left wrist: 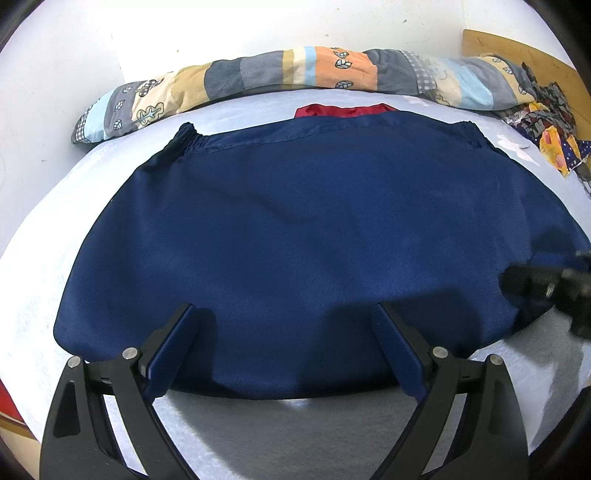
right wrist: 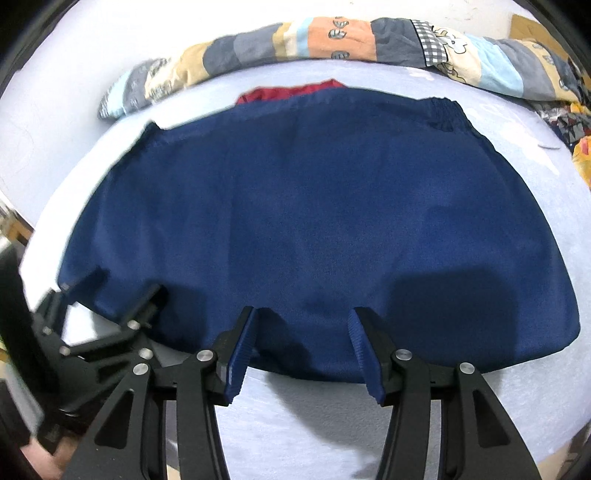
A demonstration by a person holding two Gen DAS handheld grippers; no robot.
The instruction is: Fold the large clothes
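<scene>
Bare bed sheet [left wrist: 258,435] along the near edge, open to either claw. The spread blue garment [left wrist: 295,229] fills mid-bed. Far side is blocked by the rolled patchwork quilt [left wrist: 295,70] along the wall [left wrist: 221,26]. A heap of patterned cloth [left wrist: 546,122] crowds the far right corner; a sheet strip on the left is free.

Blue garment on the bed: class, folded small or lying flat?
Lying flat: the blue garment covers much of the bed, elastic hem showing.

The red fabric [left wrist: 345,110] is mostly hidden under the navy garment [left wrist: 295,236], and the right gripper [left wrist: 554,291] is blurred and cut off by the left wrist view's edge.
</scene>
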